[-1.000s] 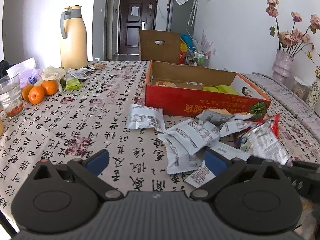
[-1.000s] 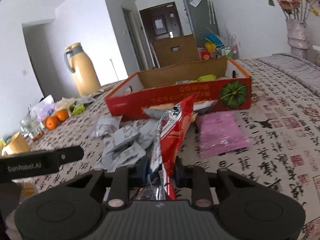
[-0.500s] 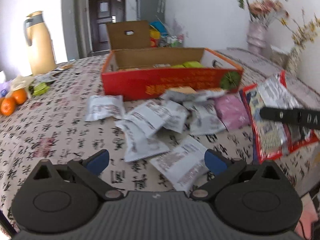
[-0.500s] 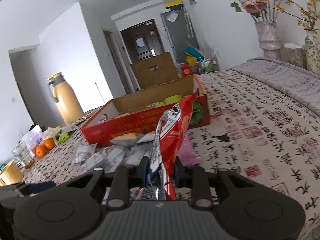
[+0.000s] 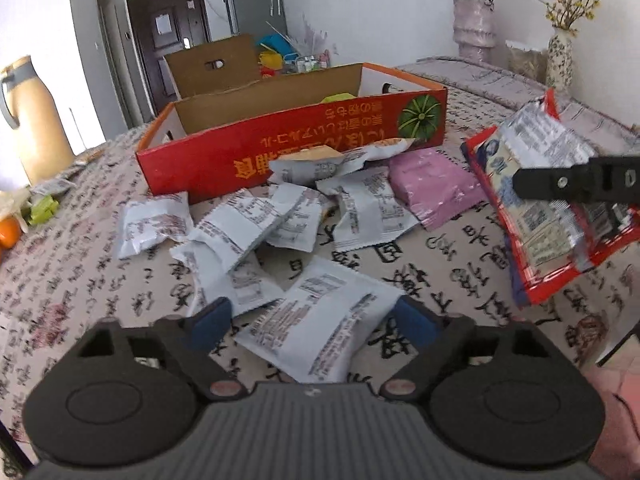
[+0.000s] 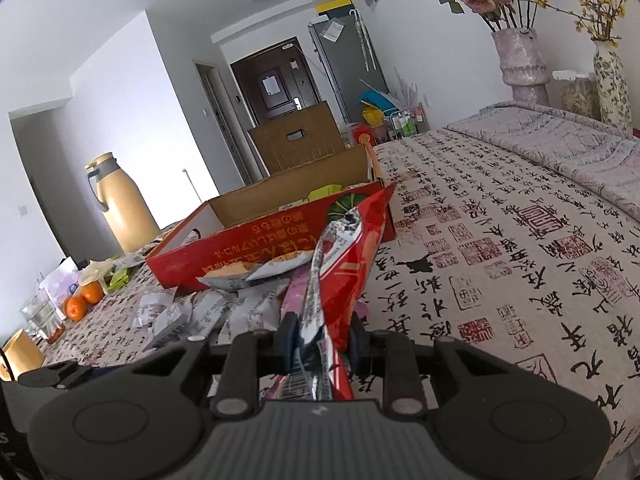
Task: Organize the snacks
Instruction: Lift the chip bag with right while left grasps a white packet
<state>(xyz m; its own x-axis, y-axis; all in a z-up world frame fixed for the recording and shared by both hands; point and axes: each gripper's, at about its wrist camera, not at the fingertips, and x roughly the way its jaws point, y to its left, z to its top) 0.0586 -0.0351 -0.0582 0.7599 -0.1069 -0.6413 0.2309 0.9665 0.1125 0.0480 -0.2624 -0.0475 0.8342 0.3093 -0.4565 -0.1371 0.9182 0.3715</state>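
A: What lies around the left tongs (image 5: 310, 322)?

B: A white snack packet (image 5: 320, 326) sits between the blue pads; the jaws are closing, but the pads do not press on it yet. Past it is a loose heap of white packets (image 5: 248, 236), some overlapping, and a pink packet (image 5: 434, 182) just beside them. All of these lie in front of the red cardboard box (image 5: 296, 148), which stands open toward the far side of the tabletop (image 5: 440, 256). A couple of packets lean against the box's front wall.

A: And the right tongs (image 6: 320, 342)?

B: Closed on a red and silver snack bag (image 6: 346, 268), which stands up on edge between the pads. In the left wrist view the same bag (image 5: 548, 200) hangs at the right, above the tabletop's near edge, with a black finger of the right tongs across it.

A: How are the tongs angled?

B: Both tilt downward toward the tabletop, the left more steeply.

A: Anything else on the surface?

B: At the left edge, a yellow thermos jug (image 6: 120, 204), oranges (image 6: 84, 300), a glass (image 6: 42, 314) and small green wrappers (image 6: 120, 276). Green packets (image 6: 326, 191) show inside the box.

A: The room?

B: A cloth printed with black calligraphy and red seals covers the tabletop. Vases of dried flowers (image 6: 520, 56) stand at the right, a brown carton (image 6: 298, 144) beyond the far edge, then a grey fridge (image 6: 348, 64) and a dark door (image 6: 276, 84).
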